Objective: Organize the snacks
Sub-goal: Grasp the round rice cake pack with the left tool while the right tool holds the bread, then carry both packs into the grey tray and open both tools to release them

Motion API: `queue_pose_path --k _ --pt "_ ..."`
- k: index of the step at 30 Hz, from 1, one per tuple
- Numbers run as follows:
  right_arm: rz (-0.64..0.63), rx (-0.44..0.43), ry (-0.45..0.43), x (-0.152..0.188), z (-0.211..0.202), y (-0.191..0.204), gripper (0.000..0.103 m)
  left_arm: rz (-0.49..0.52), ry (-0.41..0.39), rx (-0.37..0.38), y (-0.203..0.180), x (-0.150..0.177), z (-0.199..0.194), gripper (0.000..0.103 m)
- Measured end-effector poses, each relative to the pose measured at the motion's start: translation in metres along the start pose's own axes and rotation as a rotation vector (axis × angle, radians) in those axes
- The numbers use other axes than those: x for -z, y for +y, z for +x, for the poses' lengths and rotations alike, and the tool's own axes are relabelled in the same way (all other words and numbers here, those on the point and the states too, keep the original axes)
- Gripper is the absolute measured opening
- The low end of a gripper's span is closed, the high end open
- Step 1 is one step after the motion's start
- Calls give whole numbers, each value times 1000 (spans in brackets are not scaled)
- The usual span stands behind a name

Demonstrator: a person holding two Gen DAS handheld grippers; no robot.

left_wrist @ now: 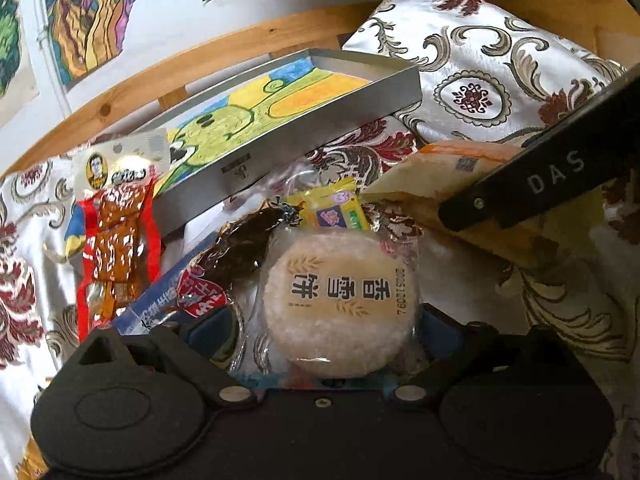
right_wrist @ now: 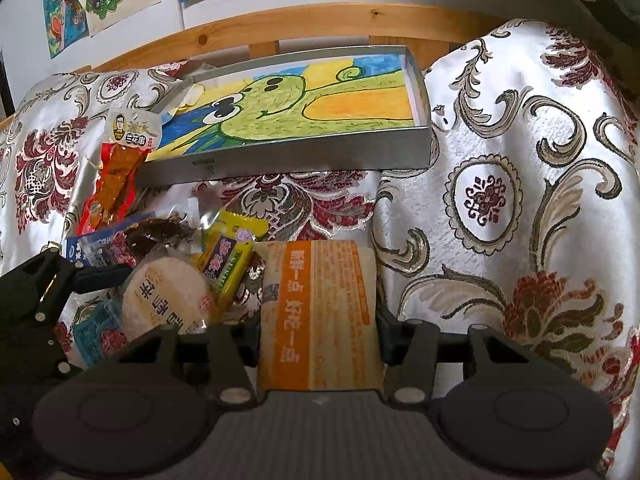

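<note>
On the patterned cloth [right_wrist: 520, 152], the left gripper [left_wrist: 340, 332] clamps the round rice cracker [left_wrist: 340, 300] and the right gripper [right_wrist: 318, 340] clamps the orange packet [right_wrist: 320, 312], 2 pickups done, so the tray [right_wrist: 280, 160] likely comes next.

Glossy plastic snack wrappers [left_wrist: 340, 300] lie on shiny brocade cloth [right_wrist: 520, 160] beside a matt metal tray [right_wrist: 304, 160].

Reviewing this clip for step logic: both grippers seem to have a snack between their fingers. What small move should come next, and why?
Probably lift the right gripper with the orange packet and carry it toward the grey tray. The packet sits between its fingers, the tray's drawing-lined inside holds no snacks, and the left gripper frames the round rice cake beside it.
</note>
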State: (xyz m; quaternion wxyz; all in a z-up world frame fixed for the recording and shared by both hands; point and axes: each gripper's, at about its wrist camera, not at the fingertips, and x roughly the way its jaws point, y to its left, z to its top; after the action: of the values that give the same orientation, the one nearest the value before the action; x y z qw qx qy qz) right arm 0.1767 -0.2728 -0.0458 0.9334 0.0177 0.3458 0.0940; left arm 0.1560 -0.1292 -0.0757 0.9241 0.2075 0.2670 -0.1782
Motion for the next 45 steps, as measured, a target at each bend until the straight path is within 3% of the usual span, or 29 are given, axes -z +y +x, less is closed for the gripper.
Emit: queue_pose_path --k 5,7,10,16,21,33,45 --pt "-6 -1 17 1 9 3 62 12 -10 -10 -4 -1 2 94" --pt "-8 1 19 2 10 4 62 6 -13 15 -2 -2 1 85" --pt "-5 1 23 2 8 4 62 4 -17 43 -1 -1 -1 79" --pt "-20 6 44 4 6 6 58 -11 -23 64 3 1 -8 74" --pt "-45 10 41 5 3 9 54 -42 -31 34 7 -1 -17 74" --pt "-232 77 -114 9 -27 32 52 -91 -95 -80 15 -22 -51 74" --pt "-173 151 -275 -4 -32 23 52 -184 -179 -145 32 -67 -55 74"
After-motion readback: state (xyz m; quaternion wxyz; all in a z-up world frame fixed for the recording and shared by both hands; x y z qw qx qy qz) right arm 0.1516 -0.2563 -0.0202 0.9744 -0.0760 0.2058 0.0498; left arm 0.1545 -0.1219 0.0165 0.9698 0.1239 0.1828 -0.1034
